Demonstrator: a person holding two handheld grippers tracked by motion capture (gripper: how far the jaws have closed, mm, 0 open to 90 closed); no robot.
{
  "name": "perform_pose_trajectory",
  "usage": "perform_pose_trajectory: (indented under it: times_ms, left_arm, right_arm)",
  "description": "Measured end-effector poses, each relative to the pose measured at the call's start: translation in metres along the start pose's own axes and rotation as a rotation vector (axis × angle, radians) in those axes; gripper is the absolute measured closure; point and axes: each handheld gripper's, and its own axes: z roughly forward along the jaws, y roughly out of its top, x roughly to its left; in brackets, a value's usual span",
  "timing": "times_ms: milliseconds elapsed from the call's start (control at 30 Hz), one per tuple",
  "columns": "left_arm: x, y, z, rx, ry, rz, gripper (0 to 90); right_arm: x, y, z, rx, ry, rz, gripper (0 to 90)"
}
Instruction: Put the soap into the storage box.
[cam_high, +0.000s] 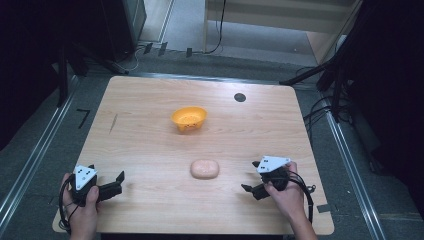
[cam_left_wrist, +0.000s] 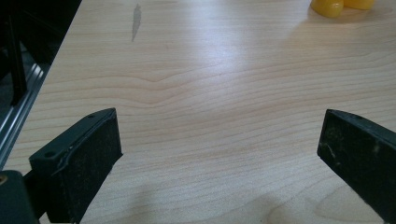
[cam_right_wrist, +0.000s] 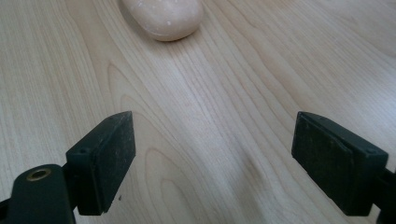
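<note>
Resting near the table's (cam_high: 150, 100) front corners, the left gripper (cam_high: 116, 184) and right gripper (cam_high: 250, 190) are sitting wide-jawed and empty; a pale bread roll (cam_high: 205, 169) is lying between them, an orange bowl (cam_high: 189, 119) beyond, apparently with nothing yet begun.

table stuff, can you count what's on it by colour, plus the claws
orange bowl: 1
pale pink rounded lump: 1
black disc set in the table top: 1
black claws, left claw and right claw, both open: 2
total: 5
</note>
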Motion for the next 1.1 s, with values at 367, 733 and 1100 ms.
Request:
perform_pose_trajectory:
  times_ms: [367, 733, 1100]
  left_arm:
    - [0.000, 0.000, 0.000, 0.002, 0.000, 0.001, 0.0]
    - [0.001, 0.000, 0.000, -0.002, -0.008, -0.003, 0.0]
    - [0.001, 0.000, 0.000, -0.001, -0.008, -0.001, 0.0]
  right_arm:
    - [0.003, 0.017, 0.014, 0.027, 0.033, -0.035, 14.3]
    - [0.010, 0.040, 0.034, 0.069, 0.068, -0.101, 14.7]
    - [0.013, 0.054, 0.048, 0.094, 0.097, -0.132, 15.5]
